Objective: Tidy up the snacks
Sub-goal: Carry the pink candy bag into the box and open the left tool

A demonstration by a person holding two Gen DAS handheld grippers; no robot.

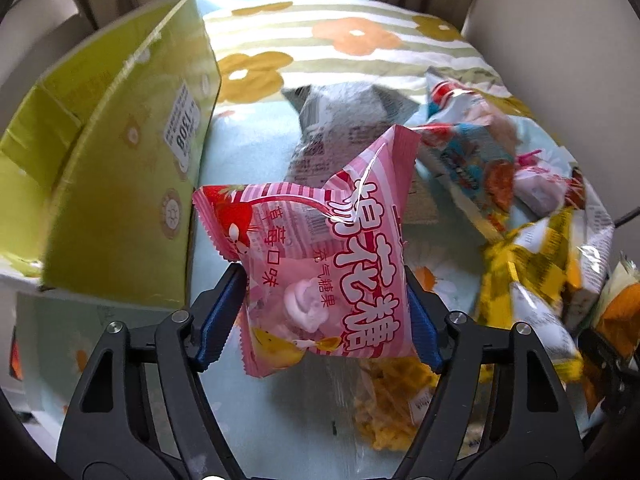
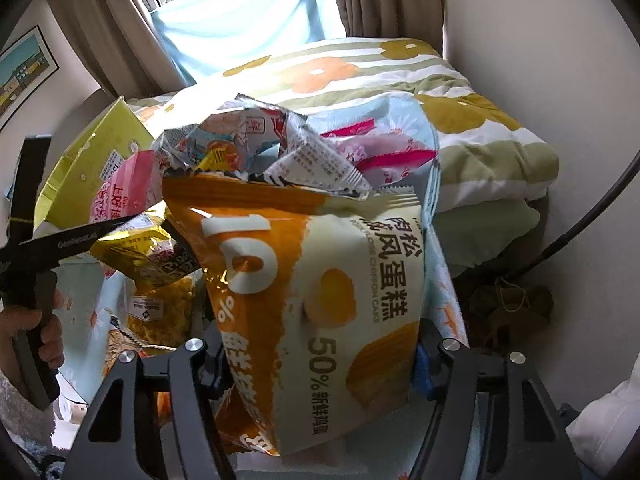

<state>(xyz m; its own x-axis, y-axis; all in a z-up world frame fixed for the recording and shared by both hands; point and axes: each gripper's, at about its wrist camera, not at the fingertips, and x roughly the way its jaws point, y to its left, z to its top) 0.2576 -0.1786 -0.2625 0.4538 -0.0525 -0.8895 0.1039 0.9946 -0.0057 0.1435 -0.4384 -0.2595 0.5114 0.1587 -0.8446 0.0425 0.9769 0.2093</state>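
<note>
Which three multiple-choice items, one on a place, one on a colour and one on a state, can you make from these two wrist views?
1. The green cardboard box stands where in the left wrist view?
A. left of the pink bag
B. right of it
C. under it

2. Which colour is the marshmallow bag in the left gripper?
A. blue
B. pink
C. grey

3. How stands the right gripper?
A. open, holding nothing
B. out of view
C. shut on the orange chiffon cake bag

Key: 1 A, the box fills the left side; 2 B, pink stripes show; 3 C, the bag sits between its jaws.
</note>
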